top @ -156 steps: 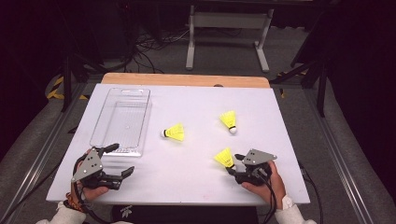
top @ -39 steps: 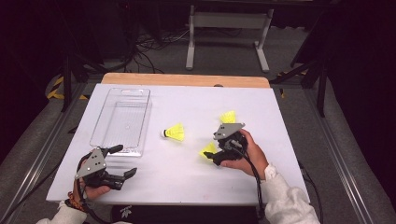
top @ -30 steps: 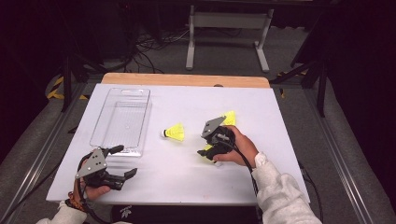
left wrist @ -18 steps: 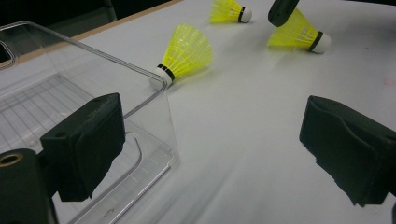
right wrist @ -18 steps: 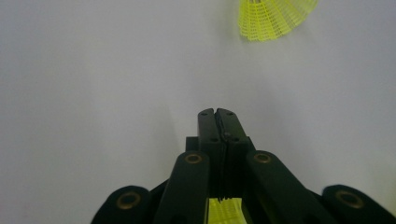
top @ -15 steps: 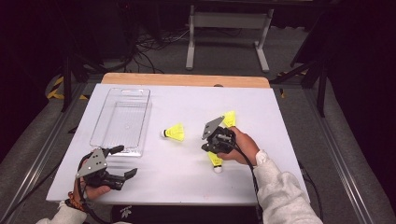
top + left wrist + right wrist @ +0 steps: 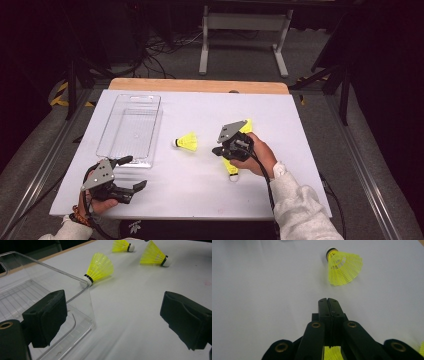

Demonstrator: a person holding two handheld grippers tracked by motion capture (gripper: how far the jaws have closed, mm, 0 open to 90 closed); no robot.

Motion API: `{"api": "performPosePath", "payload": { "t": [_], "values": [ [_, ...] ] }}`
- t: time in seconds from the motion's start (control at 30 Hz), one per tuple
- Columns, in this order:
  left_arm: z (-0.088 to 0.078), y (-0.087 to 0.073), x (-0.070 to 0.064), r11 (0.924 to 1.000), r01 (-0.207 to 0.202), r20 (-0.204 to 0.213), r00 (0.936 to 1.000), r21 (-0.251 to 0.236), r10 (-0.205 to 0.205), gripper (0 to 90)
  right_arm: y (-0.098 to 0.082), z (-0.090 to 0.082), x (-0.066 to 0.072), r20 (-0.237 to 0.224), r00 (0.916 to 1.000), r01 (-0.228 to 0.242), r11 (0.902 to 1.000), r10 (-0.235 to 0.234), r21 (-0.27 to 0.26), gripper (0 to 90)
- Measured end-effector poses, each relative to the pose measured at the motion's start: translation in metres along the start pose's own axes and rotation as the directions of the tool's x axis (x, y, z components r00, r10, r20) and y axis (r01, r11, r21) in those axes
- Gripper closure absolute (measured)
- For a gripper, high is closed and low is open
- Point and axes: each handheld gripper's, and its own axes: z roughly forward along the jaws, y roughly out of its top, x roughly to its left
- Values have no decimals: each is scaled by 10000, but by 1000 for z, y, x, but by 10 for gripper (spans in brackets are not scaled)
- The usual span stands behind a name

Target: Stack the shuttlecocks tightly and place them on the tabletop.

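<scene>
Shuttlecock pickup barely begun: R gripper [image 7: 218, 150], frame centre-right, clenched on skirt of held shuttlecock [image 7: 231, 168]; L gripper [image 7: 134, 172] gapes idle, lower left. Clear tray [image 7: 150, 102], upper left, w/ nothing inside; middle shuttlecock [image 7: 187, 142] & far shuttlecock [image 7: 247, 125] left on table [image 7: 190, 195].

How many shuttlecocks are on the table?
3. One shuttlecock lies mid-table, right of the tray. A second lies beyond the right gripper, partly hidden by it. A third is under that gripper.

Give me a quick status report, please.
Left gripper open, by tray corner. Right gripper shut, nothing between tips. Nearest shuttlecock lies just under it. Nothing in the way.
</scene>
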Motion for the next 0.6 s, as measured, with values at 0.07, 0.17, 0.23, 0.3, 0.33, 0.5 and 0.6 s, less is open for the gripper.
{"api": "performPosePath", "payload": {
  "t": [0.07, 0.17, 0.23, 0.3, 0.33, 0.5, 0.6],
  "values": [
    [0, 0, 0, 10000, -5, 9, 10000, 18, 5, 80, -2, 3, -3, 23, 9999, -117, 9997, 116, 192, 900],
    [0, 0, 0, 10000, -1, 22, 10000, 6, 1, 80, -8, 3, -12, 133, 9977, -661, 9974, 658, 291, 749],
    [0, 0, 0, 10000, 2, 41, 10000, 42, -2, 80, -12, 0, -16, 233, 9931, -1156, 9927, 1149, 342, 689],
    [0, 0, 1, 10000, 15, 44, 10000, 43, -15, 80, -17, -1, -19, 47, 9903, -1387, 9894, 1386, 423, 606],
    [0, 0, 1, 10000, 15, 44, 10000, 43, -15, 80, -17, -1, -19, 47, 9903, -1387, 9894, 1386, 423, 606],
    [1, 0, -1, 10000, -11, 49, 10000, 55, 11, 80, -33, 0, -24, -100, 9791, -2007, 9731, 2031, 1129, 486],
    [2, 0, 0, 9999, 15, 97, 10000, 103, -16, 80, -40, -1, -26, -118, 9723, -2299, 9648, 2333, 1279, 512]
  ]
}}
